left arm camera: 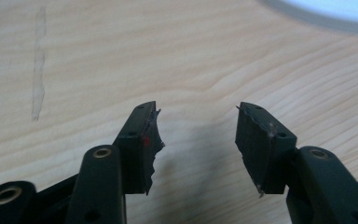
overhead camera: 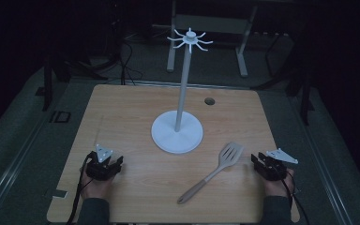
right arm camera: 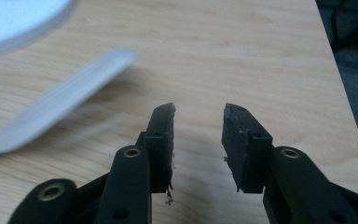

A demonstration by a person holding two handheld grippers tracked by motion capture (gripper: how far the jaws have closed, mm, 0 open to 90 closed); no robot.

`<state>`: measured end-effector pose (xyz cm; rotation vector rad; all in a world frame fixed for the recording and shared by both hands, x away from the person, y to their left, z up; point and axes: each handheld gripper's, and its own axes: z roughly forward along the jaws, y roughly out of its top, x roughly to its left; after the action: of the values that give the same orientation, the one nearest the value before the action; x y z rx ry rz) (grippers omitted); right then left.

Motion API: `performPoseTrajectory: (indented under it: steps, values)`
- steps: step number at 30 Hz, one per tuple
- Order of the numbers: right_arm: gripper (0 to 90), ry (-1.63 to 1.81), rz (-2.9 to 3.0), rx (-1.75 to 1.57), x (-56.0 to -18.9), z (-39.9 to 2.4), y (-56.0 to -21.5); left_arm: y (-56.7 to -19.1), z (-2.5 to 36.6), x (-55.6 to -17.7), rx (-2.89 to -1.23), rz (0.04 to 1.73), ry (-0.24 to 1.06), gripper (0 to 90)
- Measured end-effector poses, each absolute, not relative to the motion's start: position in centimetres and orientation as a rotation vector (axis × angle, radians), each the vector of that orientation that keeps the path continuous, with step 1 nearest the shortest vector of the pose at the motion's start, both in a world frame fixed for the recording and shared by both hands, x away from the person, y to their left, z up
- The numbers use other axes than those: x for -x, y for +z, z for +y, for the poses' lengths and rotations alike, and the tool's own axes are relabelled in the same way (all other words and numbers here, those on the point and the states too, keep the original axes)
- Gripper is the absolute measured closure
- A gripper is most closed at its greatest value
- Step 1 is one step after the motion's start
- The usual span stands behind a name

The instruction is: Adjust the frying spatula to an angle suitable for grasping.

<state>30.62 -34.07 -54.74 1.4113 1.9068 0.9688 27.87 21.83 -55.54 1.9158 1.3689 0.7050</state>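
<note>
On the table [overhead camera: 122,108], my left claw [left arm camera: 196,119] and right claw [right arm camera: 198,116] rested agape, empty; slotted spatula [overhead camera: 215,171] at ten o'clock of the right.

Your right gripper view blurred the spatula [right arm camera: 51,109] (handle end cut off), and the stand's base [right arm camera: 18,18] ran off-frame.

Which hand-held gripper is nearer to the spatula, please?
Right. The right hand-held gripper sits just beside the spatula head; the left hand-held gripper is across the table, beyond its handle.
</note>
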Motion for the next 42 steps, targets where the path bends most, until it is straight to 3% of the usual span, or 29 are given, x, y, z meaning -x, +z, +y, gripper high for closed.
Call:
performPoseTrajectory:
  steps: [12,18,22,42]
  values:
    - [72.1,1.062,1.887,-1.302,-30.3,-32.6,-52.5,-54.8,21.2,-27.5,-1.929,1.299,0.7,54.9]
    - [79.9,1.085,1.892,-1.288,-30.8,-31.8,-51.7,-54.6,20.8,-27.3,-1.947,1.281,0.75,53.9]
    - [89.7,1.075,1.946,-1.237,-31.7,-30.5,-51.4,-54.6,20.7,-27.3,-1.945,1.278,0.759,53.1]
    - [90.0,0.865,2.187,-1.148,-35.7,-27.2,-53.0,-54.4,20.6,-27.1,-1.941,1.267,0.778,52.2]
